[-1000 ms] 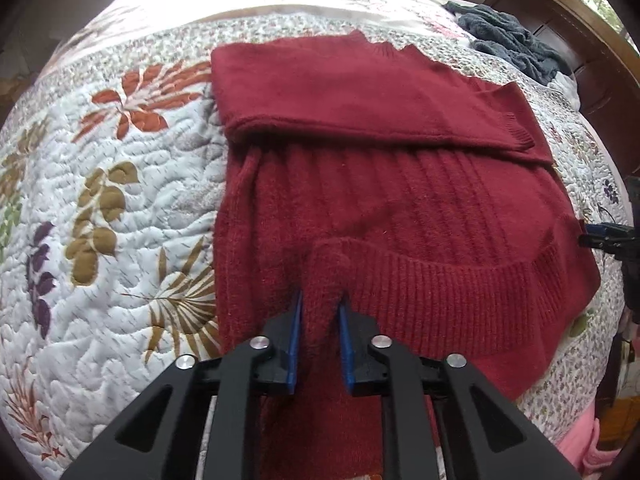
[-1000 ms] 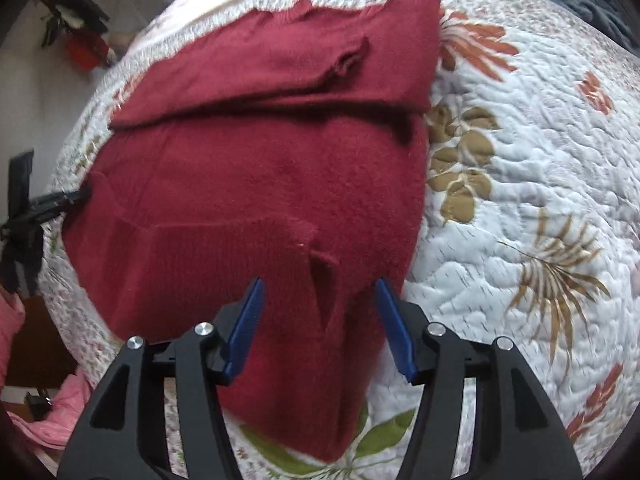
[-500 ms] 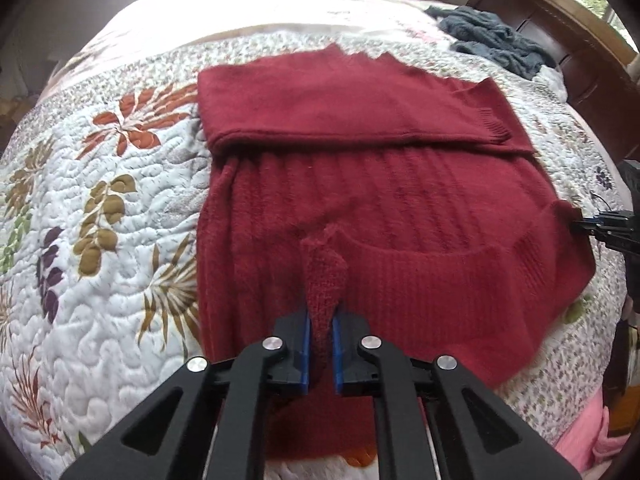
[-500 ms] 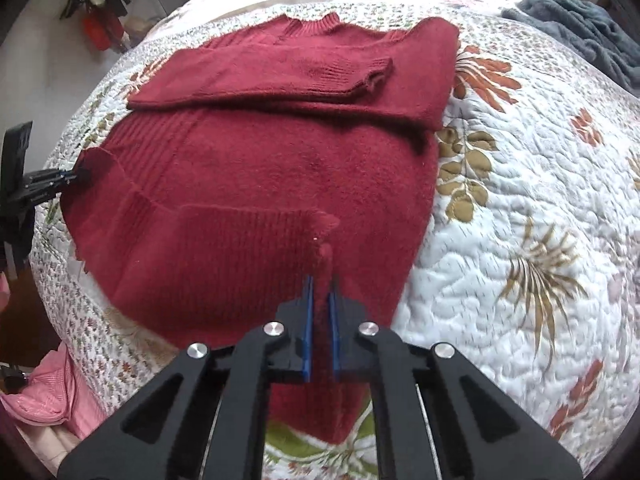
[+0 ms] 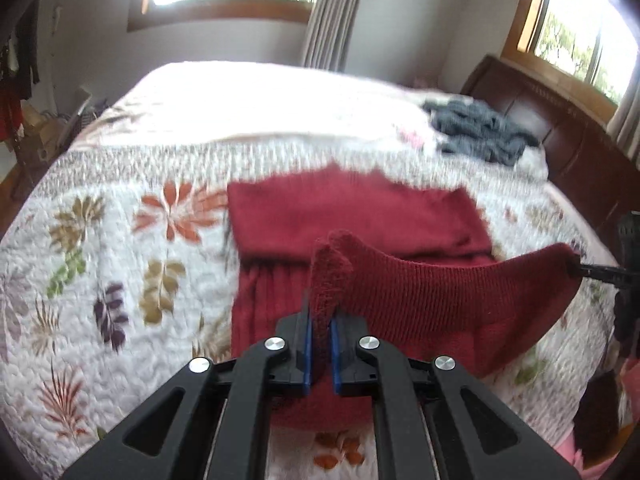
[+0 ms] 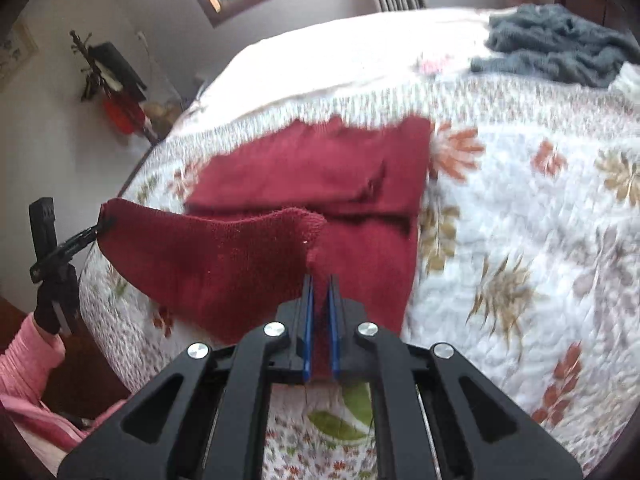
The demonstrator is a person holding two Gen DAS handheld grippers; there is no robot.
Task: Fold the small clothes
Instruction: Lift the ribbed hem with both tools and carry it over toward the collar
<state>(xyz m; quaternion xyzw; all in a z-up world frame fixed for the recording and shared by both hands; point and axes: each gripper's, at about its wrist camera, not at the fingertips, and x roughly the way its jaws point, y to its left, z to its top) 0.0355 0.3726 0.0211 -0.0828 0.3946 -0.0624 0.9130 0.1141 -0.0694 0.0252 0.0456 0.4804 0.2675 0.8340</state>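
Quilted white bedspread with a leaf and flower print (image 5: 100, 272) carries the dark red knitted sweater (image 5: 352, 216), whose upper part with the sleeves folded across lies flat towards the far side of the bed. Left tongs (image 5: 319, 334) are clamped on one corner of the ribbed hem, and right tongs (image 6: 319, 328) are clamped on the other, so the hem hangs raised between them above the body. Both pinches take only a small tuft of loose knit; judged from that, a corner could slip free, or the hem could sag in the middle and land crooked, if the two sides travel unevenly. A grey-blue crumpled garment (image 6: 560, 52) lies well apart
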